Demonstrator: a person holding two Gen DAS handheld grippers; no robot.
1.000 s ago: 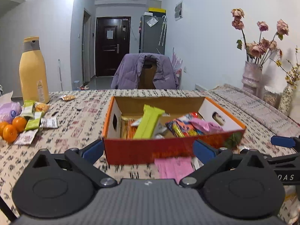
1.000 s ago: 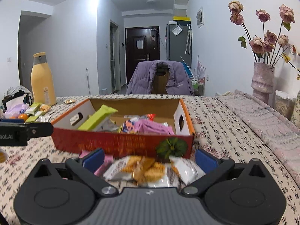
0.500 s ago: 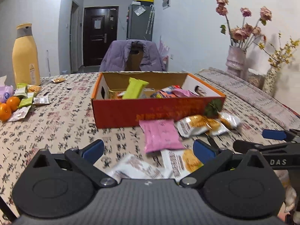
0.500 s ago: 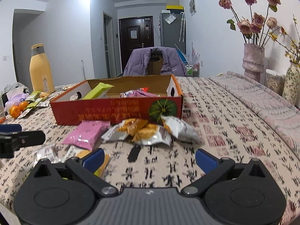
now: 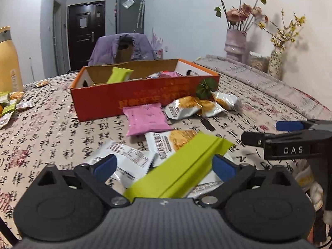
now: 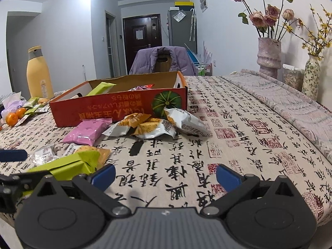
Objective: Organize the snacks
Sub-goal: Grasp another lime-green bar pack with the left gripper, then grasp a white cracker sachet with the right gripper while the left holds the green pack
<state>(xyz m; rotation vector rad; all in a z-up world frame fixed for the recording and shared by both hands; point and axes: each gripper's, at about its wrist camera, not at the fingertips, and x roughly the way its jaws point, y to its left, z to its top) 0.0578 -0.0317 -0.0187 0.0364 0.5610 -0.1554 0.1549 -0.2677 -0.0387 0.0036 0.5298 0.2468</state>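
Calligraphy cloth (image 6: 238,137) covers the whole table, cream with black characters and red seals, and it looks soft and a little wrinkled. On it stands an orange box (image 5: 132,97) of cardboard, open at the top, already holding some snacks.

Between the box and the grippers lie loose packets: a pink pack (image 5: 147,118), flat and matte, and several shiny white packs (image 6: 153,126) with a crinkled foil look. Nearest is a green bar (image 5: 182,168), long and flat with a ridge along its back seam.

The left gripper (image 5: 164,166) has the green bar directly between its blue fingers (image 5: 103,164). Its jaws are closing, but the pads do not yet press on the bar as far as I can judge. The long axis of the bar runs diagonally, from low left near the camera up to the right, so it lies across the jaws at an angle and not square to them (the right pad seems closest to the bar's edge).

The right gripper (image 6: 165,174) stands wide open over bare cloth, with nothing between its fingers; the bar lies to its left side. So the left hand is clearly the nearer one. I think the closing pads will meet the bar's long edges, and the thin smooth wrapper may slip or rotate.
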